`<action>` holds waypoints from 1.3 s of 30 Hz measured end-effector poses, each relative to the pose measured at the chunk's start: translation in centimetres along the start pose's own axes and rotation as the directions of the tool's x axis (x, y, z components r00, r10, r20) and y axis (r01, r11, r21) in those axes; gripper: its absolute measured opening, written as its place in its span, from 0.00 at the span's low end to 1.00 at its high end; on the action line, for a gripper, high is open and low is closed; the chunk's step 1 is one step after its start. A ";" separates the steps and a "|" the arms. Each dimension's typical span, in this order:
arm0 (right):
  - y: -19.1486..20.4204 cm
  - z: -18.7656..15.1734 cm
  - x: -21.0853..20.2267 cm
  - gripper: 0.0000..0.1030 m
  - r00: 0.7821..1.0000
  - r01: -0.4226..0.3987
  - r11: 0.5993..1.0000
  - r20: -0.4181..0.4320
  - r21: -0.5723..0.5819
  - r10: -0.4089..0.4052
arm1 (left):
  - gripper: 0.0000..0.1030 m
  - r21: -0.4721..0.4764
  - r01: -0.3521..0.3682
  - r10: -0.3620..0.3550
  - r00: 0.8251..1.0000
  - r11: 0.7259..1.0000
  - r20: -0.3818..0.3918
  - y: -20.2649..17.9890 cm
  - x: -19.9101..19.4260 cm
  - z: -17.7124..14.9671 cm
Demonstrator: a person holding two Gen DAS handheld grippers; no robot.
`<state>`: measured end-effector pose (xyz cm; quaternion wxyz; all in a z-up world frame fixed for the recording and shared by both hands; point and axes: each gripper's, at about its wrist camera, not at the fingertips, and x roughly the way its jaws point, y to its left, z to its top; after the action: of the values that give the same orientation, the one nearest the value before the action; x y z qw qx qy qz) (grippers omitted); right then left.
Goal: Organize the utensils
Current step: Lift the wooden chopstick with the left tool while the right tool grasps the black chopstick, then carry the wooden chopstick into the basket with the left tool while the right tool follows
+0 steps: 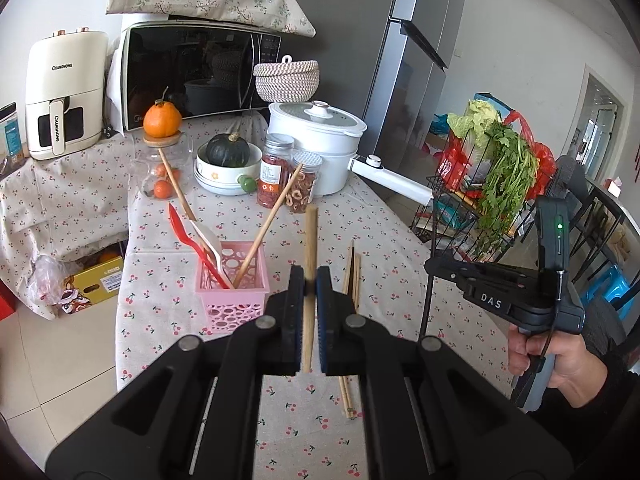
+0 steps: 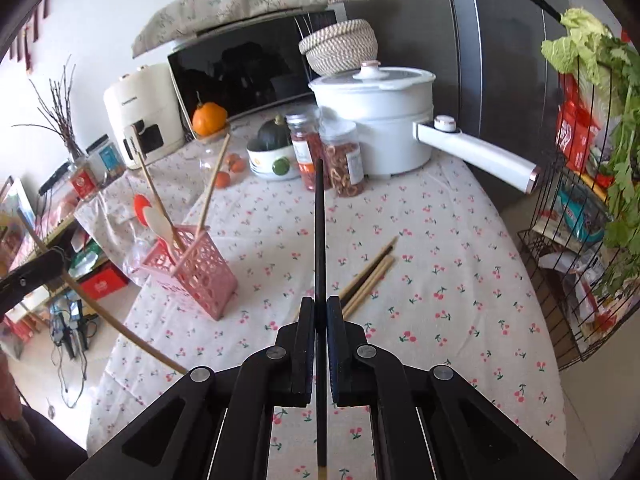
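Note:
My left gripper is shut on a light wooden chopstick, held upright above the table, to the right of the pink holder basket. The basket holds a red spatula, a white spoon and wooden-handled utensils. My right gripper is shut on a black chopstick, pointing up over the table. Loose chopsticks lie on the cloth just beyond it; they also show in the left wrist view. The basket is to its left.
The cherry-print tablecloth carries a white pot with a long handle, two jars, a bowl with a squash and a glass jar with an orange on top. A wire rack with greens stands right. A microwave is behind.

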<state>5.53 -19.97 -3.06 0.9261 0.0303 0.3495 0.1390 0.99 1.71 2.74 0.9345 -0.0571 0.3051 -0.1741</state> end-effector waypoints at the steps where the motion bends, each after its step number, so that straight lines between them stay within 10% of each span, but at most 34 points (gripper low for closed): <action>1: 0.4 0.4 -1.0 0.05 0.999 -0.006 1.000 0.033 -0.008 0.007 | 0.06 0.002 0.002 -0.002 1.000 1.000 0.014 -0.1 -0.3 0.2; 17: 4.1 6.1 -6.0 0.05 0.960 -0.101 0.994 0.259 -0.039 0.108 | 0.07 -0.035 -0.102 0.108 0.938 0.994 0.329 1.8 -3.8 5.7; 36: 5.8 6.0 -3.8 0.06 0.969 -0.120 0.991 0.212 -0.058 0.130 | 0.07 -0.037 -0.204 0.207 0.966 0.978 0.154 4.7 4.2 4.9; 39: 6.0 6.1 -3.7 0.06 0.969 -0.121 0.991 0.209 -0.052 0.129 | 0.31 -0.061 -0.189 0.195 0.972 0.980 0.127 5.0 4.3 4.7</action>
<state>5.48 -15.01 4.81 0.9479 0.0488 0.2433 0.1998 8.43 4.86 3.12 0.9635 -0.0613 0.2506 -0.0713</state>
